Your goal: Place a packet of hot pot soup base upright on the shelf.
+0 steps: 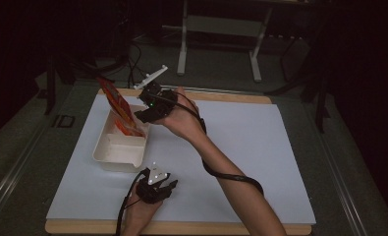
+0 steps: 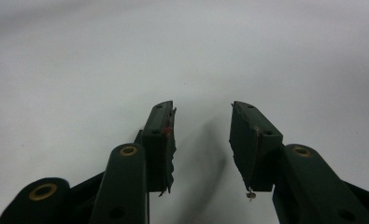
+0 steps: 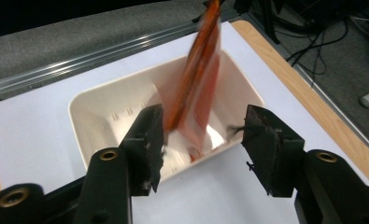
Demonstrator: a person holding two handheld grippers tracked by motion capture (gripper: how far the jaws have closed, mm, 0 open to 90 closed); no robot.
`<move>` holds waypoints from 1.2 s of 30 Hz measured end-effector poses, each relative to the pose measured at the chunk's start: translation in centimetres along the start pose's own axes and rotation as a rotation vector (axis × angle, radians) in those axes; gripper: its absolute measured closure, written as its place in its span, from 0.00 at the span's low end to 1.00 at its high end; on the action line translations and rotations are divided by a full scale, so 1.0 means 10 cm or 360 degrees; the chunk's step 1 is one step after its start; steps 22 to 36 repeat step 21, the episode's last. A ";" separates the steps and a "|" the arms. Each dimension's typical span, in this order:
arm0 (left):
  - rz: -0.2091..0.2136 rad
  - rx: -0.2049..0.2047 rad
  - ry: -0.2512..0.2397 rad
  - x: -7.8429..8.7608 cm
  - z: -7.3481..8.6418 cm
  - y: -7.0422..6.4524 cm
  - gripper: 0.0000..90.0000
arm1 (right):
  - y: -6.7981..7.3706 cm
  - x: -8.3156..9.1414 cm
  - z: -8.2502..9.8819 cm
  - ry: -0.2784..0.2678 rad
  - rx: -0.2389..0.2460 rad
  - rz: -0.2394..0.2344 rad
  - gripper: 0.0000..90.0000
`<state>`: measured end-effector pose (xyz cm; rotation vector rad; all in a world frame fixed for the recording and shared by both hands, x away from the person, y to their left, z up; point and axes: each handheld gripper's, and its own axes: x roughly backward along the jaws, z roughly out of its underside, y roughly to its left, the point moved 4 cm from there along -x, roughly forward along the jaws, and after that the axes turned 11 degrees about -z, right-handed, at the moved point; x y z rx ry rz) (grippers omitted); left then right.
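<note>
I'm at the release: my right gripper (image 3: 203, 140) stands wide open, gripping nothing, the orange packet (image 3: 196, 88) just ahead, upright in the white tray (image 3: 102, 105). Next I back away clear.

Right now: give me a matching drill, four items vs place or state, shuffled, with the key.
Items:
1. orange packet
2. white tub
3. left tool
4. right tool

Place or state:
A. open, nothing between its jaws, over bare white sheet near the front edge
B. stands tilted, lower end inside the tub
C. open, at the tub's rim, beside the packet
D. sits on the white sheet, left part of the table

Pairs: 1-B, 2-D, 3-A, 4-C
</note>
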<state>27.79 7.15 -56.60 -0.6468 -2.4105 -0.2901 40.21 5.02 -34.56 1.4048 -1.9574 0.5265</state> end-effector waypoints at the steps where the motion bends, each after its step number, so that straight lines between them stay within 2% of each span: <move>1: 0.0002 0.0000 0.0000 0.00 0.00 0.00 0.67 | -0.01 0.04 0.02 -0.0002 0.0003 0.0004 0.53; 3: 0.0000 0.0001 0.0001 0.00 0.00 0.00 0.67 | -0.04 0.17 0.10 -0.0024 -0.0014 0.0020 0.53; 7: -0.0004 0.0000 0.0003 0.00 0.00 0.00 0.66 | -0.09 0.28 0.19 -0.0046 -0.0043 0.0034 0.53; 9: -0.0003 0.0001 0.0004 0.00 0.00 0.00 0.66 | -0.16 0.37 0.30 -0.0068 -0.0082 0.0047 0.53; 12: -0.0003 0.0003 0.0009 0.00 0.00 0.01 0.66 | -0.21 0.42 0.40 -0.0090 -0.0114 0.0047 0.53; 16: -0.0006 -0.0002 0.0017 0.00 0.00 0.01 0.66 | -0.33 0.45 0.69 -0.0095 -0.0209 0.0071 0.52; 19: -0.0008 0.0006 0.0014 -0.01 0.00 0.01 0.66 | -0.46 0.46 0.98 -0.0086 -0.0306 0.0100 0.52; 21: -0.0012 0.0006 0.0018 -0.02 0.00 0.01 0.65 | -0.56 0.46 1.21 -0.0069 -0.0321 0.0149 0.53; 36: -0.0012 0.0006 0.0018 -0.02 0.00 0.01 0.65 | -0.56 0.46 1.21 -0.0069 -0.0321 0.0149 0.53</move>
